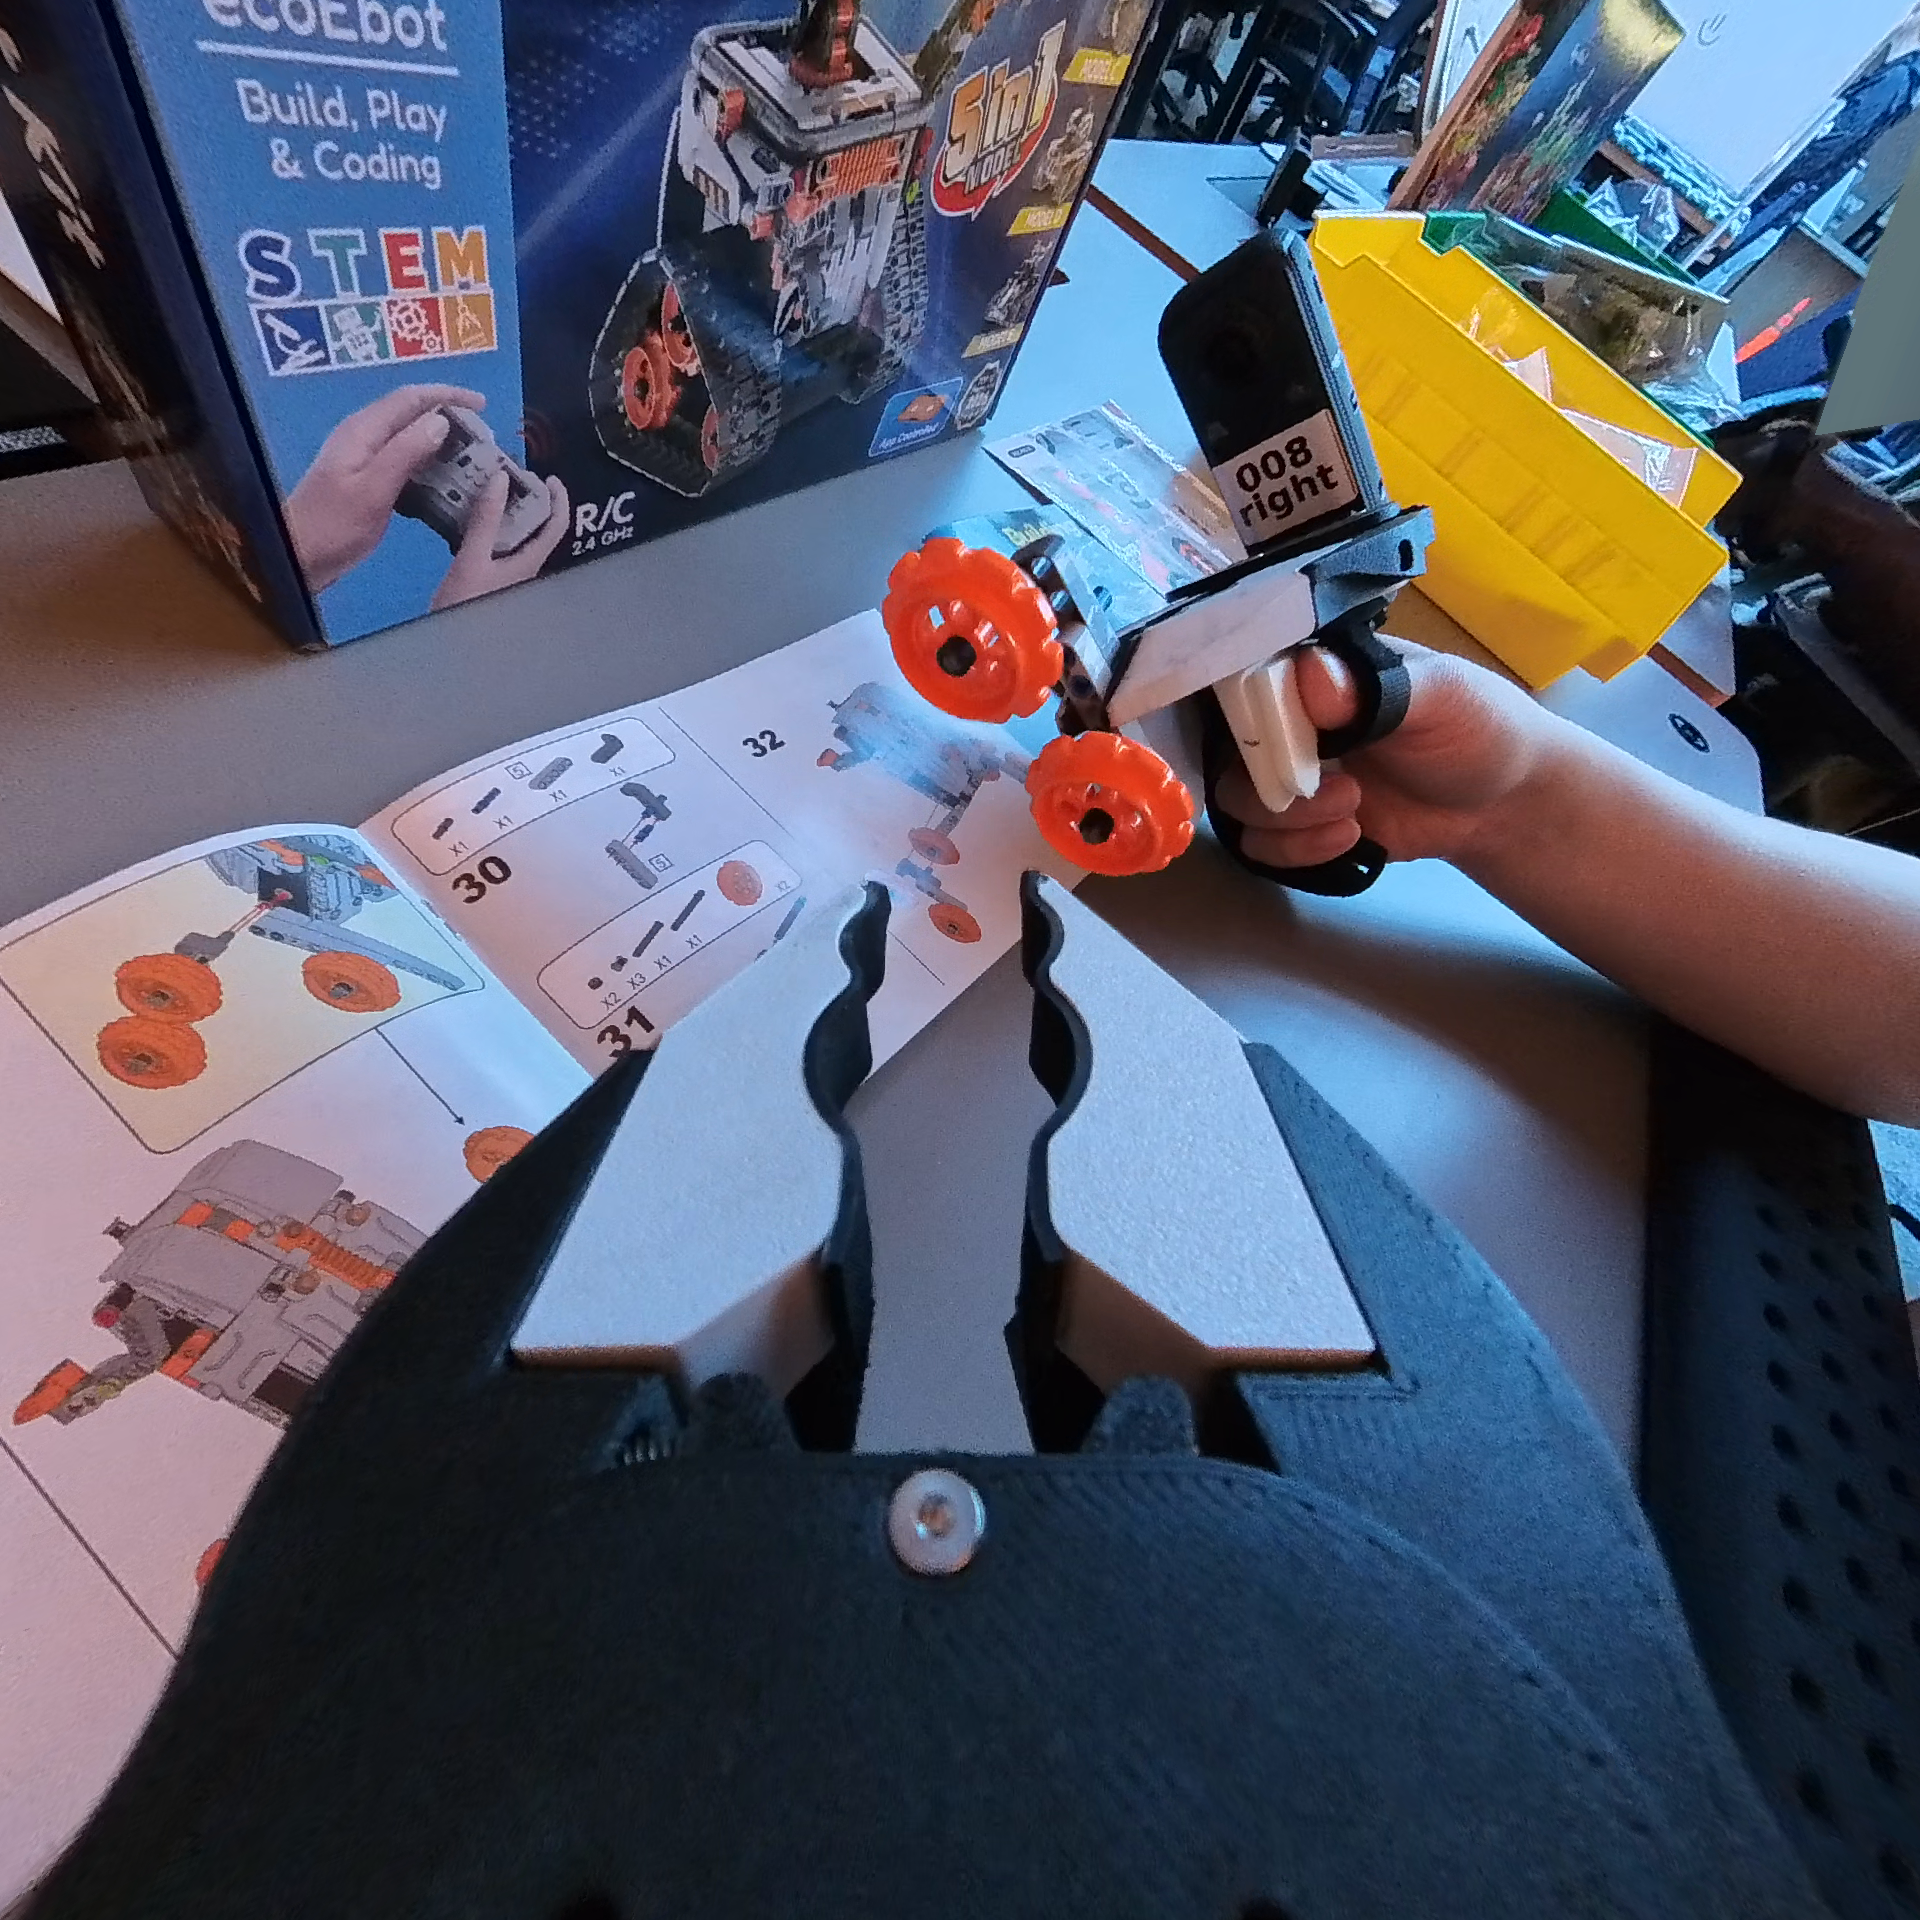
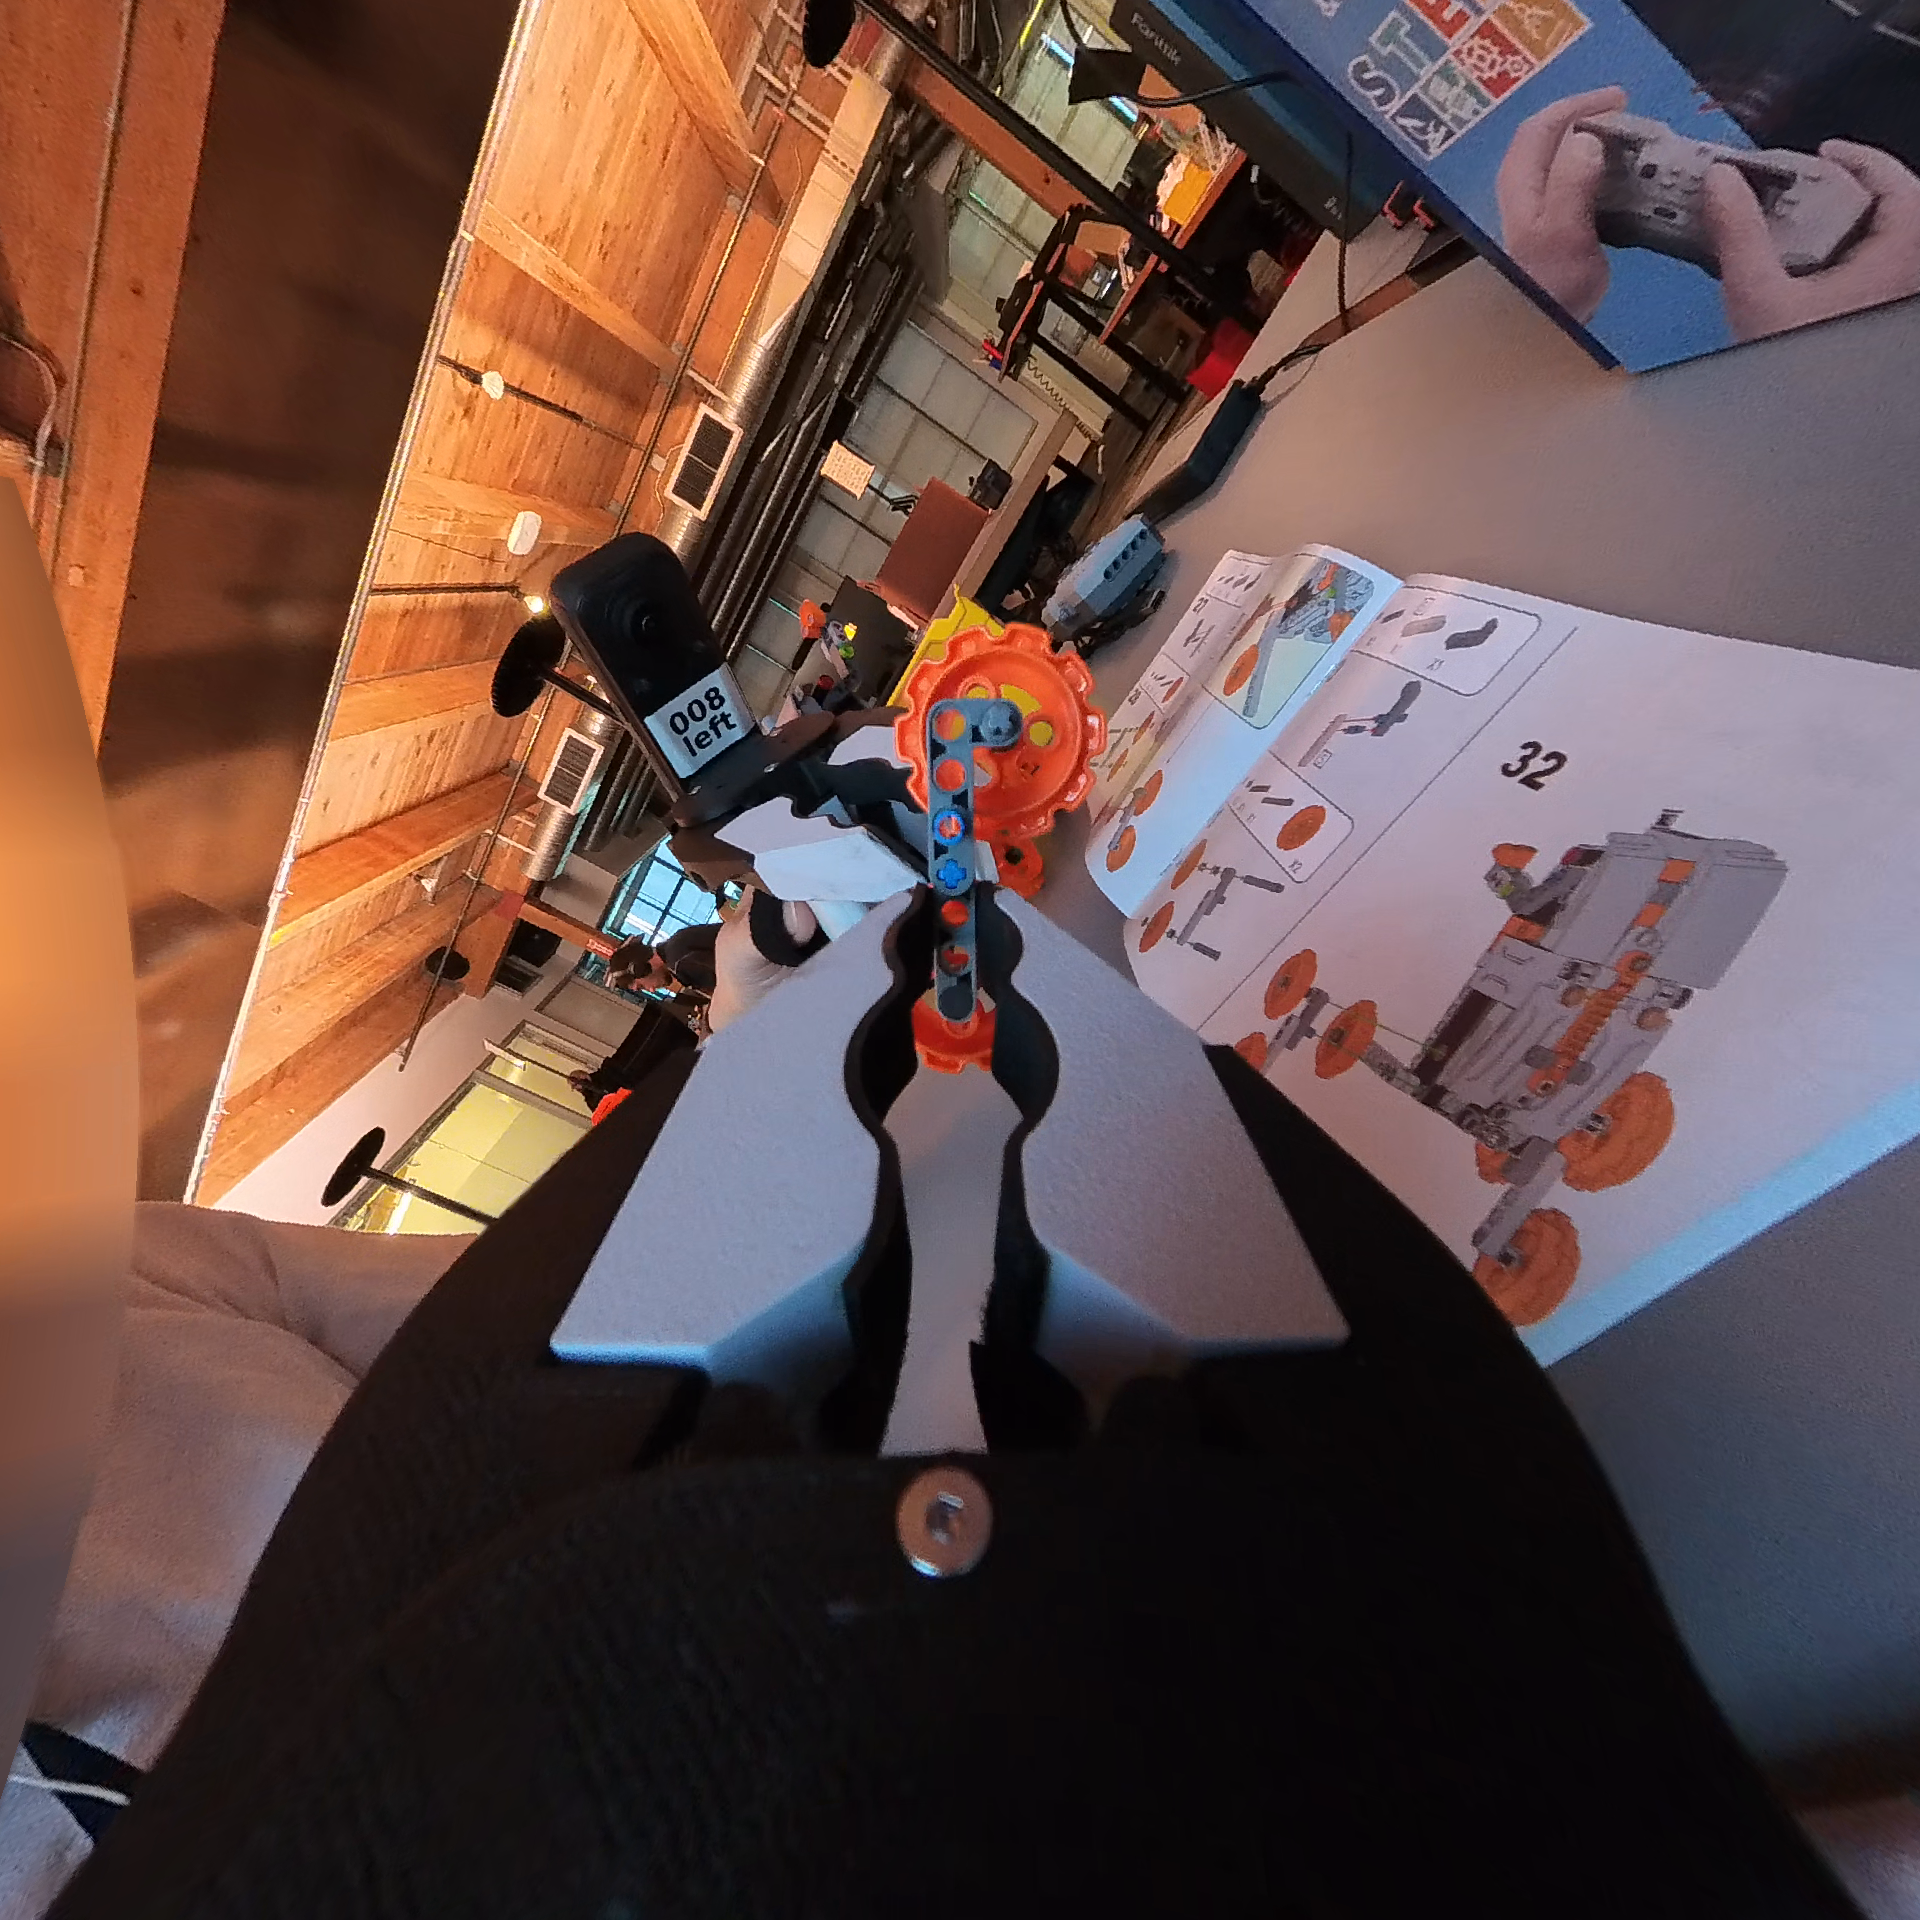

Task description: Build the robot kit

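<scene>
My right gripper is shut on a grey beam that carries orange toothed wheels. It holds this wheel assembly tilted in the air above the table. In the left wrist view the same gripper shows with two orange wheels at its tip, a hand on its handle. My left gripper is open and empty, its fingertips just below and short of the wheels, over the edge of the open instruction booklet. The left gripper also shows beyond the wheels in the right wrist view.
A blue kit box stands at the back of the grey table. A yellow bin with bagged parts sits at the right. The booklet lies open on the table. A grey block lies farther off. About 5 centimetres separates my left fingertips from my right.
</scene>
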